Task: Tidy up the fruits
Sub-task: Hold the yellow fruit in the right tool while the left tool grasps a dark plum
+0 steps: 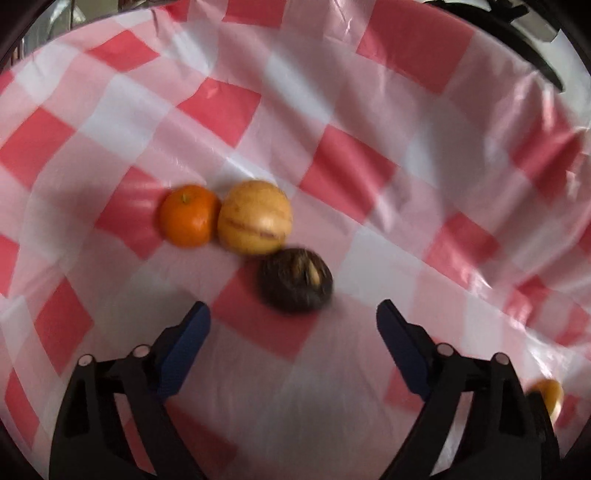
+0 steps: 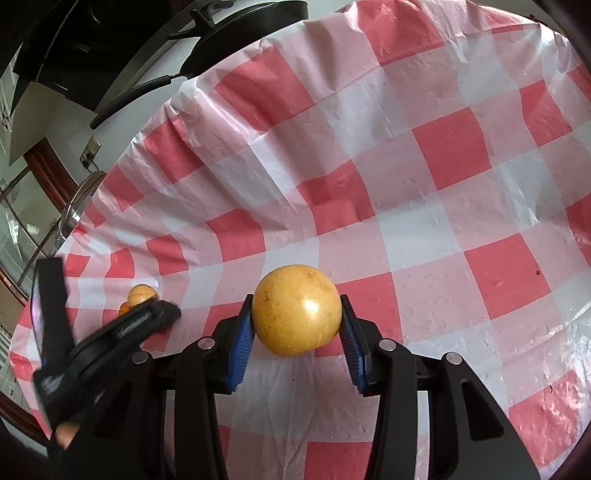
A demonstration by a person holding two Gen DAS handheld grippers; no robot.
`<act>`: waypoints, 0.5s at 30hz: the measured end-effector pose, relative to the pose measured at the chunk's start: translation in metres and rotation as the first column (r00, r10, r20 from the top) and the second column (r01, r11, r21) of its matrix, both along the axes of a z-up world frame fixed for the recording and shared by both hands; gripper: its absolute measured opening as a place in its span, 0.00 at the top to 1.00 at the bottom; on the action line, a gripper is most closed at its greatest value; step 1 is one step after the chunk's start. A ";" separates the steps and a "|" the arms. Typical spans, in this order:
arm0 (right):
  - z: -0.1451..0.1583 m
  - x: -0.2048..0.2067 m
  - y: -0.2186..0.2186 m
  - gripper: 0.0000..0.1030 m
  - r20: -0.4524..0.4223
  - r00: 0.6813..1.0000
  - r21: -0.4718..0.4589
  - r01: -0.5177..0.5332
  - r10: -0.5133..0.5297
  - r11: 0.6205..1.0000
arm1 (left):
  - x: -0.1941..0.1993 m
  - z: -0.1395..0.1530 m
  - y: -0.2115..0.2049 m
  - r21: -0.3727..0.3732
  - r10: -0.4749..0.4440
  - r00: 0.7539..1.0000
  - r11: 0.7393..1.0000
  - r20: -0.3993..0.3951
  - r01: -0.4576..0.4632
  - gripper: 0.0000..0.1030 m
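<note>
On the red-and-white checked tablecloth an orange touches a pale yellow striped fruit, and a dark brown fruit lies just in front of them. My left gripper is open, with the dark fruit just ahead of its blue fingertips and no pad touching it. My right gripper is shut on a round yellow fruit, held a little above the cloth. In the right wrist view the blurred left gripper partly hides the striped fruit.
A black pan with a long handle sits past the cloth's far edge, also seen as a pan. The table edge runs along the left of the right wrist view. A person's hand holds the left gripper.
</note>
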State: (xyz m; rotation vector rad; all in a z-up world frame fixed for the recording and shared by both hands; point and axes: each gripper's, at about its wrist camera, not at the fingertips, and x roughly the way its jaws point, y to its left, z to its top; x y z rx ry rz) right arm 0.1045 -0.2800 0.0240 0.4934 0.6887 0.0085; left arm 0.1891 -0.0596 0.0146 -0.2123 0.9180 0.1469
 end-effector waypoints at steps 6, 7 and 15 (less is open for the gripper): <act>0.000 0.001 0.002 0.58 -0.002 1.000 0.000 -0.009 0.009 1.000 | 0.007 -0.002 -0.013 0.153 -0.060 0.998 0.986 -0.003 0.060 0.59; 0.000 0.001 0.002 0.58 -0.003 1.000 -0.001 -0.008 0.008 1.000 | 0.003 -0.002 -0.011 0.136 -0.074 0.997 0.988 0.005 0.072 0.59; 0.000 0.001 0.003 0.58 -0.001 1.000 0.001 -0.009 0.009 1.000 | -0.086 0.012 0.005 0.010 -0.138 0.983 0.990 0.123 0.138 0.59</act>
